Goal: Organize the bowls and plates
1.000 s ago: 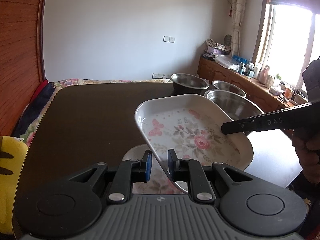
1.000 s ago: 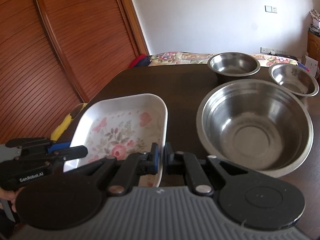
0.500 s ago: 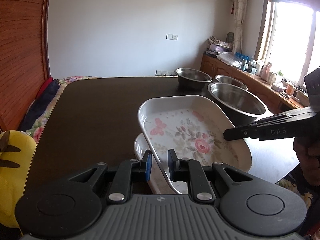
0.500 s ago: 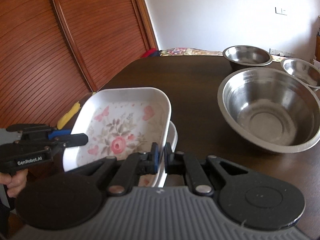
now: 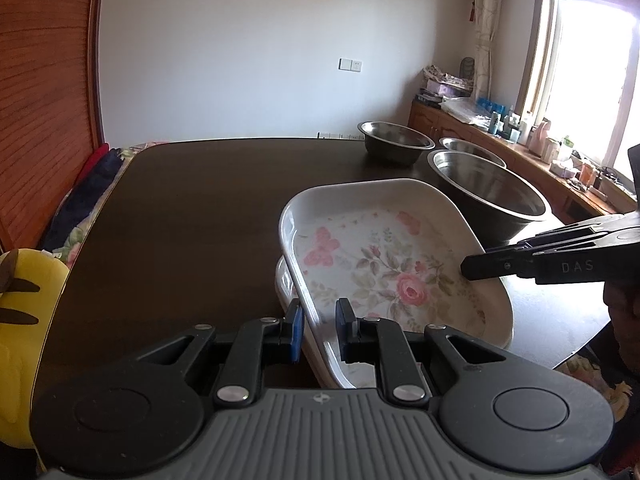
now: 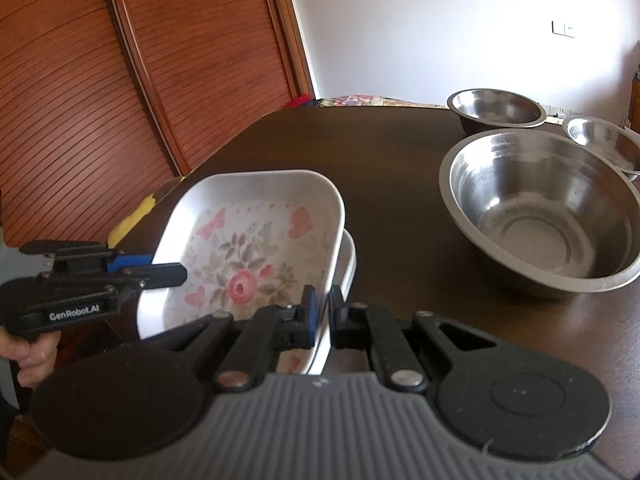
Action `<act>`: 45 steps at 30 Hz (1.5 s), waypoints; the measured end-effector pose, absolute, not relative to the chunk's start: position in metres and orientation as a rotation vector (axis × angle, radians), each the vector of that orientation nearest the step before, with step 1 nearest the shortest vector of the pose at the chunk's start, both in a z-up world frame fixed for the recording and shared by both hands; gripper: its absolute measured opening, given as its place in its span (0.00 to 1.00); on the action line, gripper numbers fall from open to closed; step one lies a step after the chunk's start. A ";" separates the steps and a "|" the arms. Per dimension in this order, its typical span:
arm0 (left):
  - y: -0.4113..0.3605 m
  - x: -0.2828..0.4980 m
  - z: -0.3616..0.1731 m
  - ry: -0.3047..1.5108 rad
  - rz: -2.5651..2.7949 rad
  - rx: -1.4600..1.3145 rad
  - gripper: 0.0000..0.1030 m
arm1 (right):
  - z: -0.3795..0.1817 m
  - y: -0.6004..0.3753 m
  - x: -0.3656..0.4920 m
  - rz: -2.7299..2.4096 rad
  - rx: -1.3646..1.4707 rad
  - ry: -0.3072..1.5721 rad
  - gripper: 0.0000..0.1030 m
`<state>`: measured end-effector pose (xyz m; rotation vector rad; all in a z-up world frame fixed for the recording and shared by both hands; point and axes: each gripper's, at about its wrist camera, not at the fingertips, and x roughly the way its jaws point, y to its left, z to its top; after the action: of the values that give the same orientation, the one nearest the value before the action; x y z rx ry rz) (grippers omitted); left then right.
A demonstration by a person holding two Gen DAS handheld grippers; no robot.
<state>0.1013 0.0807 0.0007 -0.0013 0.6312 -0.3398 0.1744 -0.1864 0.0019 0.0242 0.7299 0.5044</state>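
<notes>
Dark brown surface (image 5: 192,216) takes up most of both views, glossy enough to catch the window light. Off its left edge there's a yellow plush thing (image 5: 24,304) with dark markings, hard to say what it actually is since only part shows. Behind that, some floral bedding (image 5: 76,236) with a dark blue and red cloth (image 5: 96,172) lying on it. Reddish slatted wooden doors (image 6: 120,92) fill the left side of the right wrist view. The far wall is plain white with a light switch plate (image 5: 350,65). Along the right, a wooden cabinet (image 5: 460,136) sits under a bright window (image 5: 592,64), its top cluttered with bottles and papers (image 5: 500,114), plus a patterned curtain (image 5: 489,20) hanging beside.
</notes>
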 end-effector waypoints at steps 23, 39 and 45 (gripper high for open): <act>0.087 0.107 0.009 0.586 -0.321 -0.007 0.48 | 0.008 -0.192 0.164 0.476 0.040 0.663 0.14; 0.043 0.089 0.027 0.395 -0.350 0.036 0.93 | 0.022 -0.232 0.133 0.373 -0.013 0.406 0.16; 0.024 0.088 0.025 0.373 -0.371 0.022 0.96 | 0.019 -0.260 0.126 0.293 -0.007 0.341 0.37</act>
<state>0.0876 0.0235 0.0248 0.0217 0.3732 -0.3708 0.1262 -0.2603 0.0189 -0.0071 0.3406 0.2934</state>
